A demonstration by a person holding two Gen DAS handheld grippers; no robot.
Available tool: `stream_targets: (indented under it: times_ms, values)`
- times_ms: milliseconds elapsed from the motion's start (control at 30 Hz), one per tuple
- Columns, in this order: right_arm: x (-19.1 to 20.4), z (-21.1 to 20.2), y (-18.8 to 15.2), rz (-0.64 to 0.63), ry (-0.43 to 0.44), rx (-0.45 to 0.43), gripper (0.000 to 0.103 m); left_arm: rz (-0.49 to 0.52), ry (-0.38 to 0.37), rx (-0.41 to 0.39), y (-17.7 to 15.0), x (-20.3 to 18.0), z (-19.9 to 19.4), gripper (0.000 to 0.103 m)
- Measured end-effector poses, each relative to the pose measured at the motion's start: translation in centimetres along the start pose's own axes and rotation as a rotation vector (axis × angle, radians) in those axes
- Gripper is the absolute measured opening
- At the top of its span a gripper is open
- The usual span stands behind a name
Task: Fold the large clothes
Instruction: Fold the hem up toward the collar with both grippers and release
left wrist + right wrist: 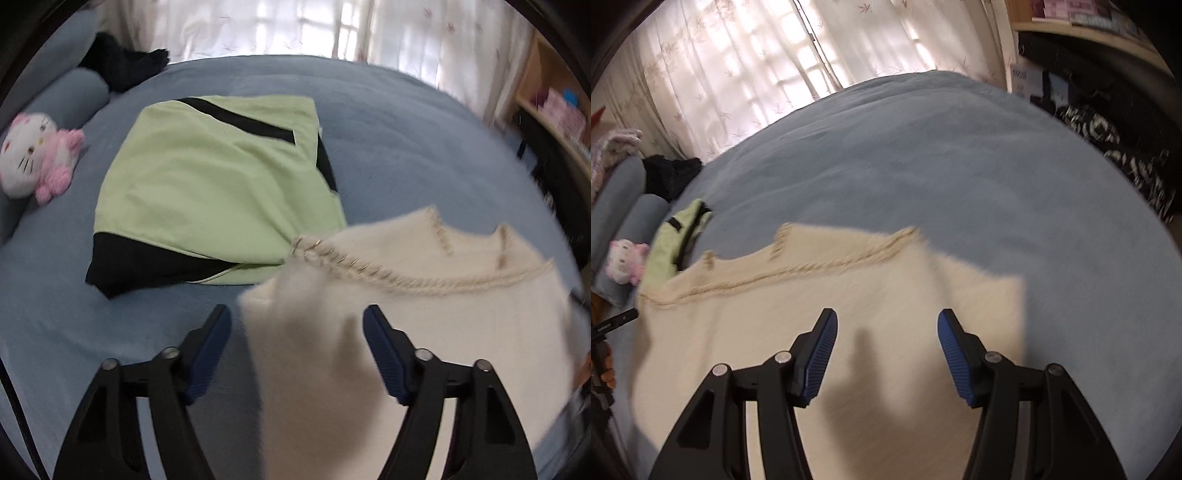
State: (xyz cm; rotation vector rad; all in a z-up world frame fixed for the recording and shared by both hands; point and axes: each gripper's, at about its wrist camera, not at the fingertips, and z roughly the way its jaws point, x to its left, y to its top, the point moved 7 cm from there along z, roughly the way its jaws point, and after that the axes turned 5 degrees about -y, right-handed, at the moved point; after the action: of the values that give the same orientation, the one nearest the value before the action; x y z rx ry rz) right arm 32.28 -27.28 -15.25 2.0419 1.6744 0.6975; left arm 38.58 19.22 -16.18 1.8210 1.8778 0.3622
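Note:
A cream fuzzy sweater (424, 321) with a braided trim lies on the blue bed (406, 147). Its left edge runs between the fingers of my left gripper (297, 321), which stands open over it, the pads apart from the fabric. In the right wrist view the same sweater (775, 314) spreads flat, its right side folded over. My right gripper (886, 323) hovers open above that right part, holding nothing. A tip of the left gripper and a hand (605, 369) show at the left edge.
A folded green and black garment (218, 184) lies just beyond the sweater. A pink and white plush toy (37, 158) and blue pillows (70, 92) sit far left, with a dark garment (122, 62) behind. Curtains, a shelf and a black-and-white cloth (1126, 155) border the bed.

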Motion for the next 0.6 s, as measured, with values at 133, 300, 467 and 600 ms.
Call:
stream_targets:
  times_ms: [133,300,467,600]
  values:
    - [-1.9,2.4,1.8,-0.007,-0.03,0.034,0.057,0.068,-0.008,0.019,-0.1,-0.1,2.2,0.065]
    - [-2.1,5.9,2.7,0.012,0.028,0.139,0.057,0.147,-0.011,-0.003,0.0,-0.7,3.2,0.065]
    - [-0.2,7.2,2.8,-0.054,0.066,0.146,0.035,0.183,-0.004,-0.027,0.3,-1.8,3.3,0.033]
    - [0.9,5.8,2.4,-0.129,-0.005,0.059,0.008,0.26,0.071,-0.054,0.1,-3.1,2.9,0.015]
